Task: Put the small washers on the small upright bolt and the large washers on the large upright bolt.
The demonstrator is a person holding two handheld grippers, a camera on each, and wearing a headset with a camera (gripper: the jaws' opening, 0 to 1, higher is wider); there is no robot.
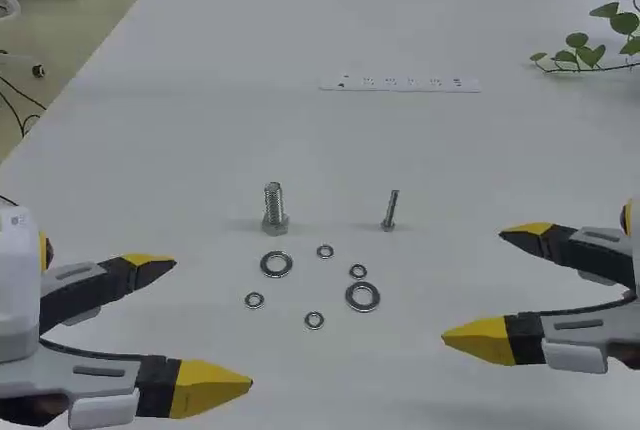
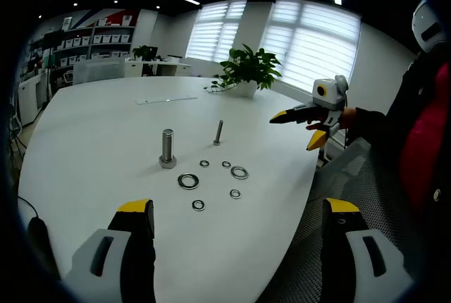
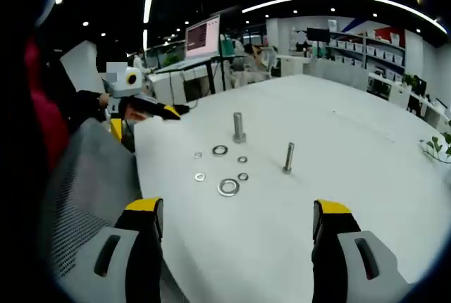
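Currently the left gripper (image 1: 210, 325) and right gripper (image 1: 472, 285) are both hanging spread wide, gripping nothing. Between them the washers (image 1: 276, 264) are lying loose, the large bolt (image 1: 275, 208) and small bolt (image 1: 390, 210) standing just beyond.

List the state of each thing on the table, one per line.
Large bolt, upright, no washer on it.
Small bolt, upright, no washer on it.
Two large washers, flat on the table, loose.
Four small washers, flat, loose.
Left tool, open, empty.
Right tool, open, empty.
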